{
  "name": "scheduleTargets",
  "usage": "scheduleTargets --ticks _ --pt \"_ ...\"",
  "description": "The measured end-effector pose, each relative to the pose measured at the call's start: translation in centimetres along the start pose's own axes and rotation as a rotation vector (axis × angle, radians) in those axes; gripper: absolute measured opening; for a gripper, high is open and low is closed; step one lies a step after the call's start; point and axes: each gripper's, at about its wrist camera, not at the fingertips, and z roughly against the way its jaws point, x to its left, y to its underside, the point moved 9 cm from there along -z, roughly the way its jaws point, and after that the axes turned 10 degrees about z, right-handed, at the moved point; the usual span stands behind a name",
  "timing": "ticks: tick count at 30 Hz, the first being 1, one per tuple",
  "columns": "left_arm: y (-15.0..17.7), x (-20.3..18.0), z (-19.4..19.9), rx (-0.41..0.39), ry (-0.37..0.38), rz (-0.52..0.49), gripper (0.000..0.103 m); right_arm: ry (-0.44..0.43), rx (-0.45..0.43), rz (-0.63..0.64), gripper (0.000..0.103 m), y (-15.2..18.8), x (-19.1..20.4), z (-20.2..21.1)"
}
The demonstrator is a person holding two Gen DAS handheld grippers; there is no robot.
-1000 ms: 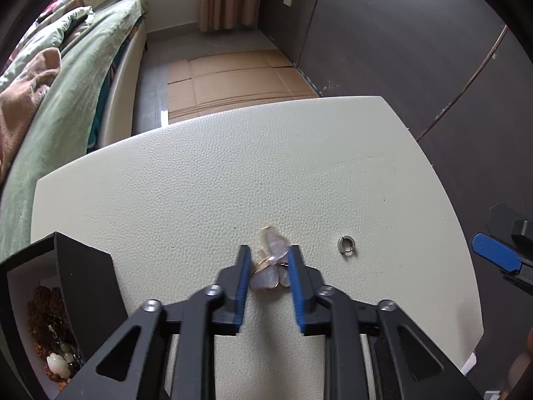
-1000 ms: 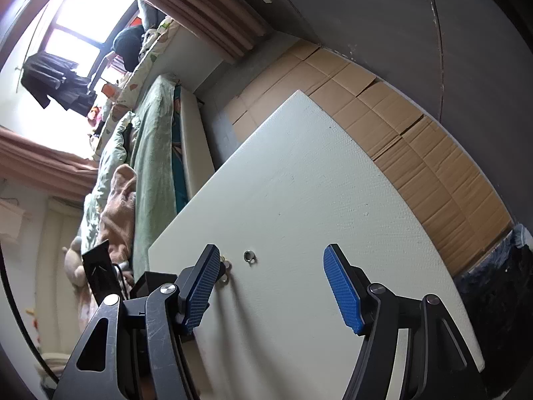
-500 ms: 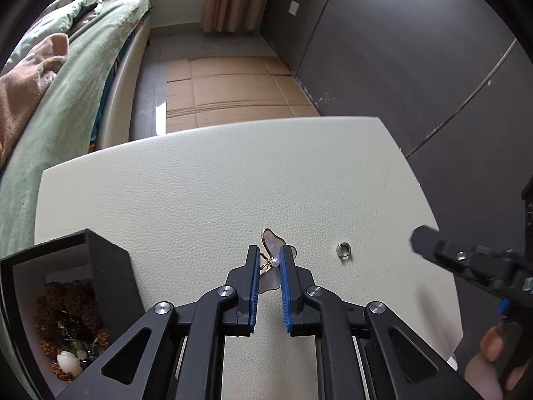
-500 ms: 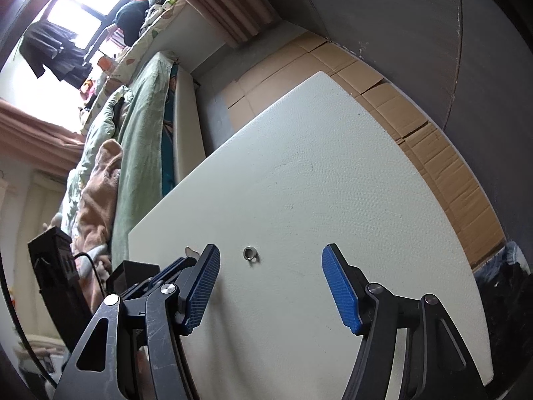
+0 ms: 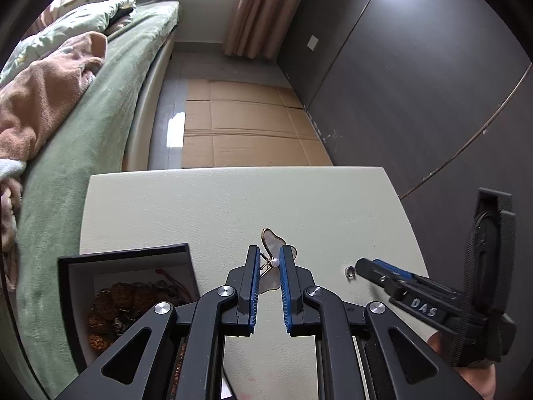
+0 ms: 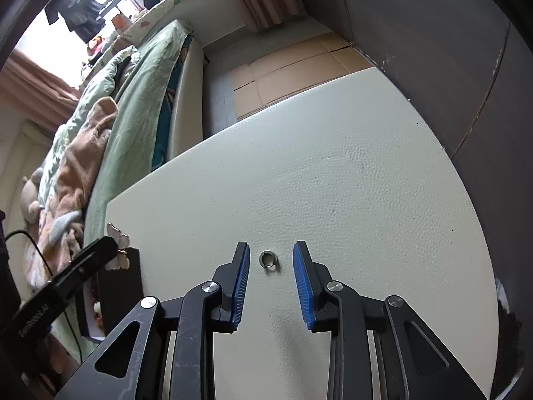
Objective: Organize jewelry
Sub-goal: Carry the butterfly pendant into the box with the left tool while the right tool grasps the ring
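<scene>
My left gripper [image 5: 269,256] is shut on a gold-rimmed butterfly brooch with a pearl [image 5: 270,246] and holds it above the white table [image 5: 200,206], close to the black jewelry box [image 5: 126,286]. The box is open and holds brown beads and other pieces. In the right wrist view the brooch [image 6: 118,238] shows in the left gripper at the far left, above the box [image 6: 120,286]. A small silver ring [image 6: 266,259] lies on the table between the open fingers of my right gripper [image 6: 270,250]. The ring also shows in the left wrist view [image 5: 349,271].
A bed with green bedding [image 5: 83,106] runs along the table's left side. Flattened cardboard [image 5: 240,126] covers the floor beyond the far edge. A dark wall [image 5: 416,66] stands to the right. The table's right edge [image 6: 479,233] is near the right gripper.
My left gripper closed on the brooch and lifted it off the table toward the box. My right gripper moved in and narrowed so that the ring now lies between its fingers.
</scene>
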Motion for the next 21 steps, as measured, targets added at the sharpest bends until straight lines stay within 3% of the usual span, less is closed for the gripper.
scheduleTargets --ticks 11,12,14,18,21 --pt "-0.7 2.1 2.3 -0.035 0.020 0.046 0.012 0.155 0.024 0.144 0.029 0.5 1.3 -1.2" --pt "-0.8 2.3 2.5 -0.037 0.021 0.051 0.012 0.175 0.026 0.165 0.027 0.6 1.5 -1.2" --pt "-0.9 2.7 2.8 -0.041 0.022 0.061 0.012 0.218 0.038 0.217 0.015 1.0 1.9 -1.1" --pt "-0.8 3.4 3.8 -0.051 0.021 0.074 0.012 0.228 0.037 0.256 0.015 1.6 2.5 -0.9" --pt "-0.6 4.2 4.8 -0.058 0.018 0.092 0.012 0.195 0.023 0.214 0.014 1.8 2.4 -0.4"
